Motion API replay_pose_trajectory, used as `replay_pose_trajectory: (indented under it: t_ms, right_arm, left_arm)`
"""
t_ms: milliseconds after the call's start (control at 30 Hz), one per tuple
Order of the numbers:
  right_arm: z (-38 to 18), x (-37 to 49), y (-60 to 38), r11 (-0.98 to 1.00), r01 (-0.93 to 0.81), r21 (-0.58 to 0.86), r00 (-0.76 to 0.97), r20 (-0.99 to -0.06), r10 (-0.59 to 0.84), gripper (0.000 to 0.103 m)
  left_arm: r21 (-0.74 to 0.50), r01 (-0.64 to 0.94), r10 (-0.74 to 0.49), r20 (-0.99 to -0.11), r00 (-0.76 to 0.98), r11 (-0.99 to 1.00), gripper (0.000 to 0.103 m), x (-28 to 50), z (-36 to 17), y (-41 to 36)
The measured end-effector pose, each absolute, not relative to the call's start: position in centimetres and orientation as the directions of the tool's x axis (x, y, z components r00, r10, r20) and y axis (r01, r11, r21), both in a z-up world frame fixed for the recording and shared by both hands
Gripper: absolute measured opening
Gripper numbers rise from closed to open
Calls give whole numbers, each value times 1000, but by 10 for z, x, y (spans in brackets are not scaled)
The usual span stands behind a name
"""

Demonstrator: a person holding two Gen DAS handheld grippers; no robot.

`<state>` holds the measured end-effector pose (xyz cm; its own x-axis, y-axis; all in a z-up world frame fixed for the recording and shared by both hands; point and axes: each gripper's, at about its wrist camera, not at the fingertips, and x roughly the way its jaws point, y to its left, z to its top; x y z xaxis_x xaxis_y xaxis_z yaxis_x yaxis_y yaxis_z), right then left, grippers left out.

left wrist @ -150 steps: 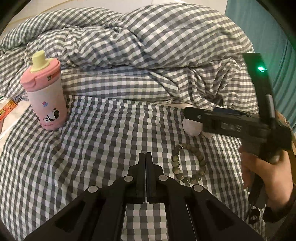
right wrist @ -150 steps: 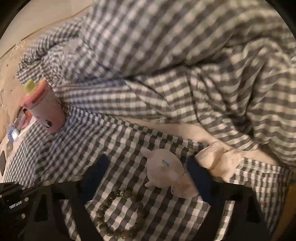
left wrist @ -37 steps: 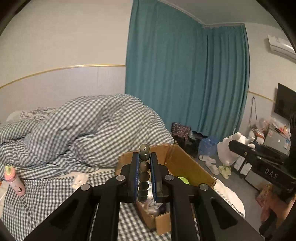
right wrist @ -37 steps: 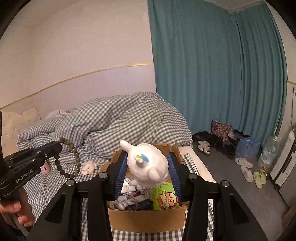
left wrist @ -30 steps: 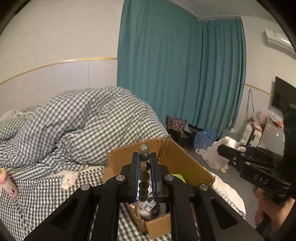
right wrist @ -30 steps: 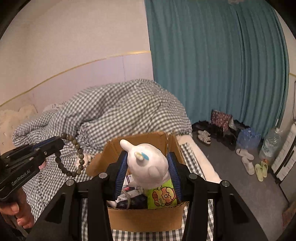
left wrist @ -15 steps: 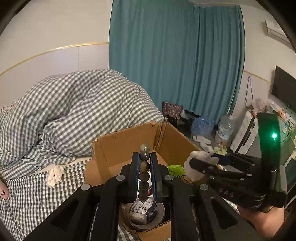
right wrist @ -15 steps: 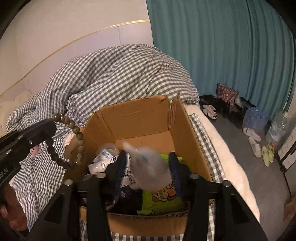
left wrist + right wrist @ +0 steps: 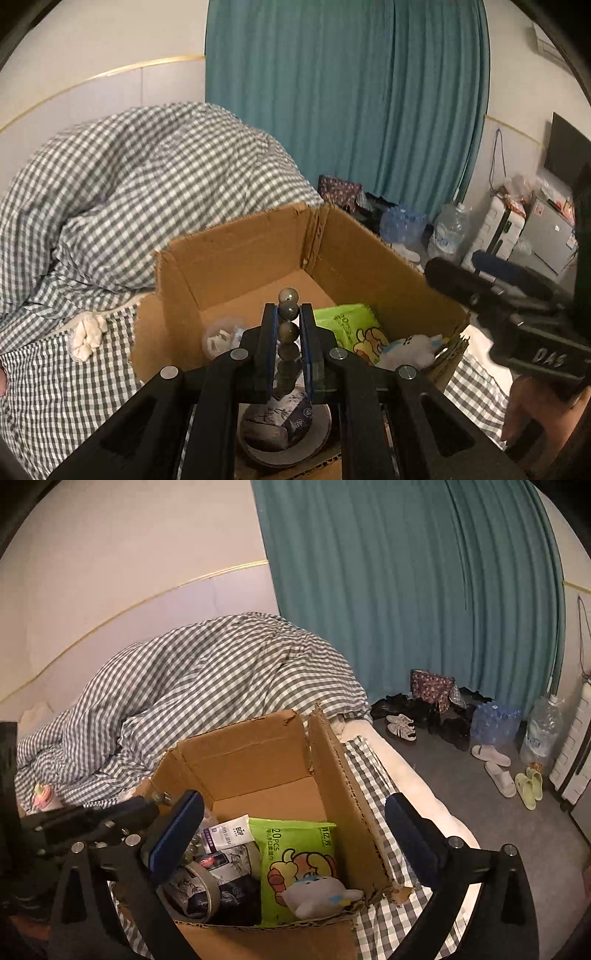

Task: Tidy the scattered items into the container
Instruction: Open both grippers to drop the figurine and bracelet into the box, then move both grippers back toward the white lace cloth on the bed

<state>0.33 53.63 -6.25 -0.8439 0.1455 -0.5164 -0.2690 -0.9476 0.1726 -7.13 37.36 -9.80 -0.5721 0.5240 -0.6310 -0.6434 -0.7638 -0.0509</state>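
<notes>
Bed: cardboard box (image 9: 255,760) holds plush toy (image 9: 317,895); left claw (image 9: 288,328) loosening on bracelet (image 9: 288,330); right claw (image 9: 291,834) opening, empty.

Cardboard box (image 9: 343,775) open at top, flaps upright, entry from above free. Far half of box floor bare; near half crowded: green wipes pack (image 9: 295,864), white plush toy (image 9: 317,897), tape roll (image 9: 201,886), pouches. Left gripper (image 9: 288,325) with bead bracelet (image 9: 288,332) over near rim, right gripper (image 9: 291,834) beside it, jaws opening, nothing between. Heaped checked duvet (image 9: 207,686) crowds box's far-left wall; checked bed strip right of box clear
</notes>
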Motion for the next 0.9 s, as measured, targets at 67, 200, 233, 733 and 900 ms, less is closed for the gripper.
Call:
replay_pose_trajectory:
  t_ms: [67, 200, 233, 733, 900]
  right_arm:
    - [-63, 5, 539, -944, -274, 182, -843, -519, 145, 99]
    - [-63, 9, 541, -942, -282, 184, -841, -519, 151, 99]
    - [-63, 9, 541, -941, -285, 185, -841, -519, 152, 99]
    - [-24, 7, 486, -956, -247, 157, -866, -479, 145, 103]
    - [-10, -3, 448, -972, -196, 128, -876, -468, 115, 103]
  left_arm:
    - [-42, -656, 520, -649, -555, -753, 43, -71, -103, 380]
    - [-6, -636, 508, -609, -610, -771, 94, -64, -102, 379]
    - [-16, -637, 515, -604, -608, -771, 98, -63, -100, 377]
    - [27, -534, 435, -544, -717, -845, 103, -62, -63, 303]
    - [13, -473, 394, -534, -748, -881, 103, -70, -54, 259]
